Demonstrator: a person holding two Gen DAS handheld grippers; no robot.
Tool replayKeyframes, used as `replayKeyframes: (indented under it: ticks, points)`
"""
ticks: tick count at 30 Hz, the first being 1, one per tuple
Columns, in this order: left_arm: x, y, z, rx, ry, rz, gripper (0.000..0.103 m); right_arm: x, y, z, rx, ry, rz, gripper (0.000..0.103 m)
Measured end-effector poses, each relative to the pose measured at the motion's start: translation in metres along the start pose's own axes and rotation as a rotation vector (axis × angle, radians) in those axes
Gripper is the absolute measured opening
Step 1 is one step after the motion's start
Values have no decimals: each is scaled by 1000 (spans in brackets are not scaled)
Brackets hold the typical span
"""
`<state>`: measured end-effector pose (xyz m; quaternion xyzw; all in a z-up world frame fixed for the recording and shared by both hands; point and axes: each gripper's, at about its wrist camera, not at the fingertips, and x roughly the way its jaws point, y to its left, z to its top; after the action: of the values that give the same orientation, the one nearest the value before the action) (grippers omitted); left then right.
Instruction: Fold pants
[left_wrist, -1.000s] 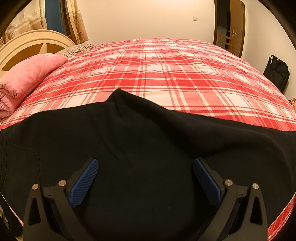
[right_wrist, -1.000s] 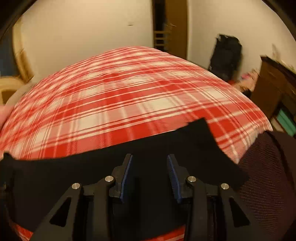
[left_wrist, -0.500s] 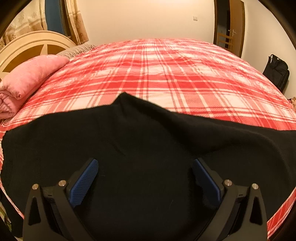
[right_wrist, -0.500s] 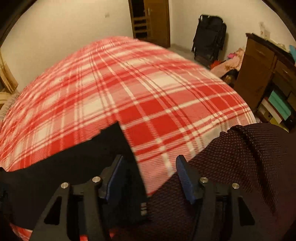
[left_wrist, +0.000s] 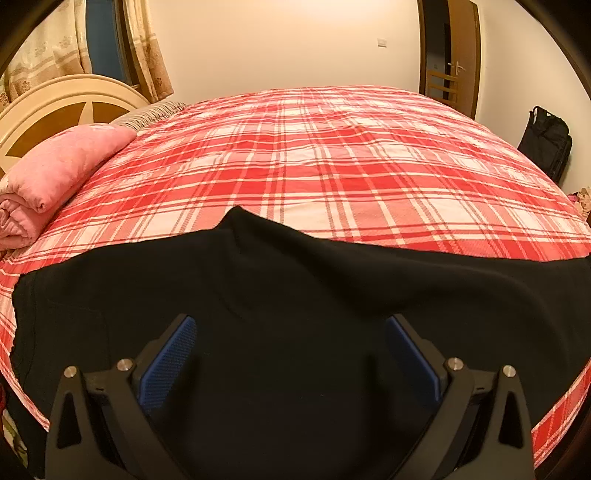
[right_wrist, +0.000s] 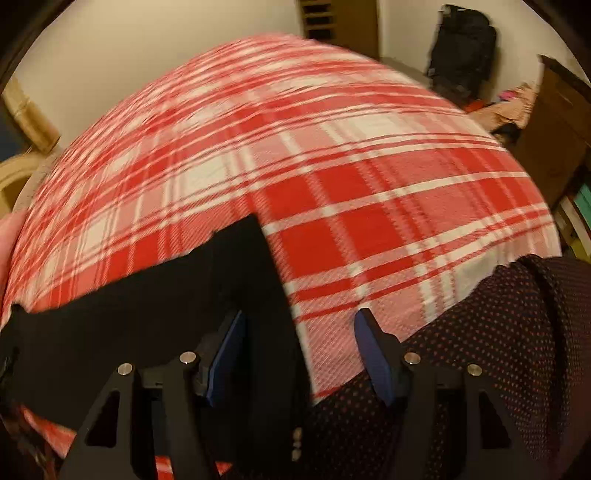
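Note:
Black pants (left_wrist: 295, 295) lie flat across the near part of the red plaid bed (left_wrist: 314, 147). A fold peak points toward the far side. My left gripper (left_wrist: 290, 354) is open wide and hovers over the middle of the pants, holding nothing. In the right wrist view the end of the pants (right_wrist: 166, 302) lies at lower left. My right gripper (right_wrist: 299, 350) is open and empty over that end's edge, with its left finger above the black cloth and its right finger above the bedspread. This view is blurred.
A rolled pink blanket (left_wrist: 55, 177) and a cream headboard (left_wrist: 55, 99) are at the left. A black bag (left_wrist: 546, 144) stands by the wall. A dark dotted cloth (right_wrist: 498, 350) lies at the bed's right edge. A wooden cabinet (right_wrist: 561, 129) stands at far right.
My right gripper opened, letting go of the pants end, and shifted toward that end's edge. The left gripper stayed open over the pants, and the pants' left edge came into its view.

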<state>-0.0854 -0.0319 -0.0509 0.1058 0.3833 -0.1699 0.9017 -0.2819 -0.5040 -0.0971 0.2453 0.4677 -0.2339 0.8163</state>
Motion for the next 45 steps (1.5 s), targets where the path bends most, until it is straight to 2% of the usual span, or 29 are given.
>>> replayKeyframes:
  ticks: [3,6,8,9,10,11,13,15,19,22,26,29,32,37,43,45]
  points:
    - [0,0,0,-4,3,-10,103,3,24,-7,-131,59,-10,64]
    - [-1,1,0,-9,0,-16,103,4,34,-9,-148,72,-2,60]
    - [-2,1,0,-13,0,-23,103,3,32,-11,-131,74,12,51]
    - [-3,2,0,-15,-2,-24,103,1,31,-11,-125,76,18,40]
    - [-3,3,0,-17,-4,-26,103,-1,31,-11,-124,78,22,21]
    - [-4,4,0,-21,-4,-29,103,-3,31,-12,-119,79,28,15]
    - [-4,6,1,-34,-5,-37,103,-7,33,-13,-101,69,4,11]
    - [-5,8,1,-46,-9,-46,103,-14,40,-16,-92,42,3,10]
    - [-7,12,2,-49,-15,-43,103,-44,74,-22,-110,-58,70,10]
    - [-6,17,2,-70,-14,-52,103,-66,112,-26,-142,-125,126,10]
    - [-5,22,1,-88,-12,-62,103,-78,171,-36,-196,-171,214,10]
    - [-5,27,0,-95,-14,-63,103,-75,209,-40,-208,-171,302,10]
    - [-7,36,0,-116,-20,-60,103,-68,263,-48,-247,-174,397,10]
    - [-7,58,-4,-142,-28,-32,103,-46,351,-73,-354,-130,499,10]
    - [-7,86,-11,-188,-33,-1,103,-20,434,-110,-480,-96,526,10]
    - [-5,95,-12,-201,-31,14,103,-14,456,-124,-534,-107,494,10]
